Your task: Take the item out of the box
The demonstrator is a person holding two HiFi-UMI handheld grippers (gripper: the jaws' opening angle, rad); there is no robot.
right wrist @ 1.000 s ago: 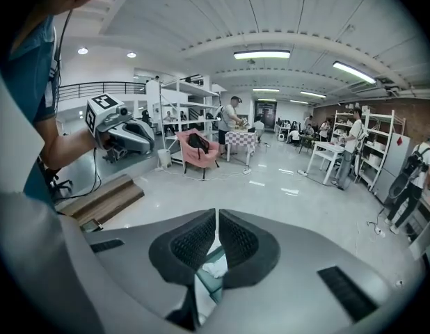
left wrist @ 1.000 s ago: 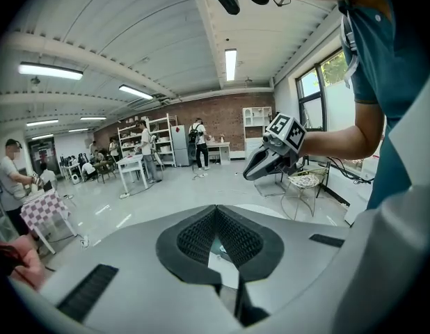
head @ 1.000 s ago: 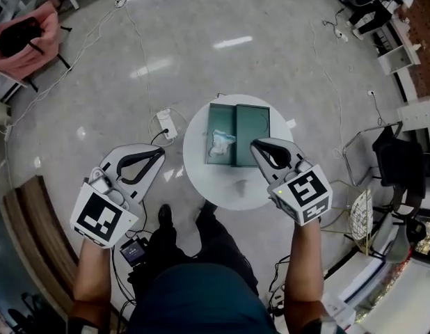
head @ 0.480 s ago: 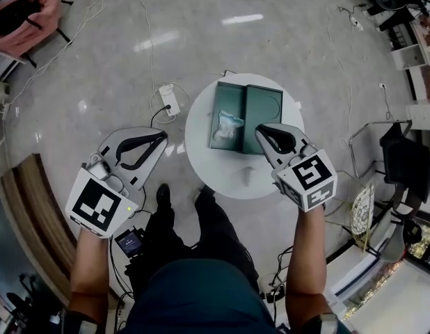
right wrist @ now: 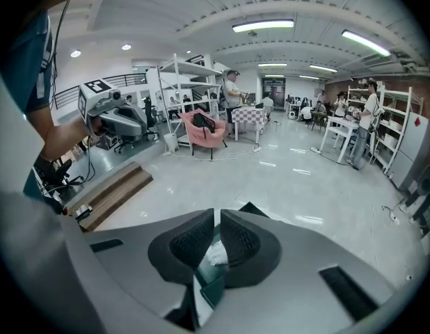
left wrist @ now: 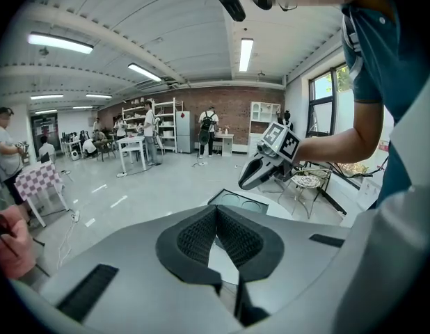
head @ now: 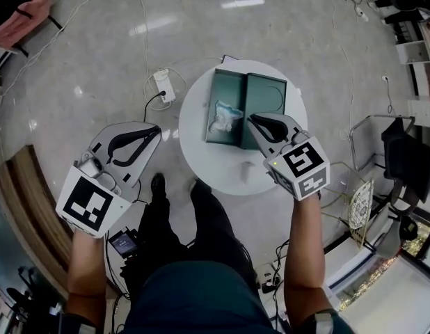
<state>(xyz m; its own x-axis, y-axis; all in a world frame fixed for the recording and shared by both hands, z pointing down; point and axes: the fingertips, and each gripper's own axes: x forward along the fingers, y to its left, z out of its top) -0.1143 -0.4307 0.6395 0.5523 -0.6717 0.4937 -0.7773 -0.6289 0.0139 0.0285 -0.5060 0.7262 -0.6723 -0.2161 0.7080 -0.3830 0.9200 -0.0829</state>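
A dark green box [head: 244, 110] lies open in two halves on a small round white table [head: 229, 169]. In its left half sits a crumpled white item [head: 224, 117]. My right gripper [head: 251, 120] hovers over the box's near edge, just right of the item, jaws shut with nothing between them. In the right gripper view the item [right wrist: 216, 255] and the box [right wrist: 213, 287] show just past the closed pads. My left gripper [head: 156, 127] hangs over the floor left of the table, also shut and empty. The left gripper view shows the box [left wrist: 236, 202] and the right gripper [left wrist: 260, 172] beyond it.
A power strip [head: 161, 85] and loose cables lie on the floor beyond the left gripper. A dark chair [head: 403, 152] and a wire stool [head: 359, 211] stand to the right. A wooden bench [head: 20, 207] runs along the left. The person's shoes [head: 157, 184] are close under the table.
The right gripper has edged a little nearer the white item over the box. The left gripper has stayed beside the table. Both keep their jaws as before.
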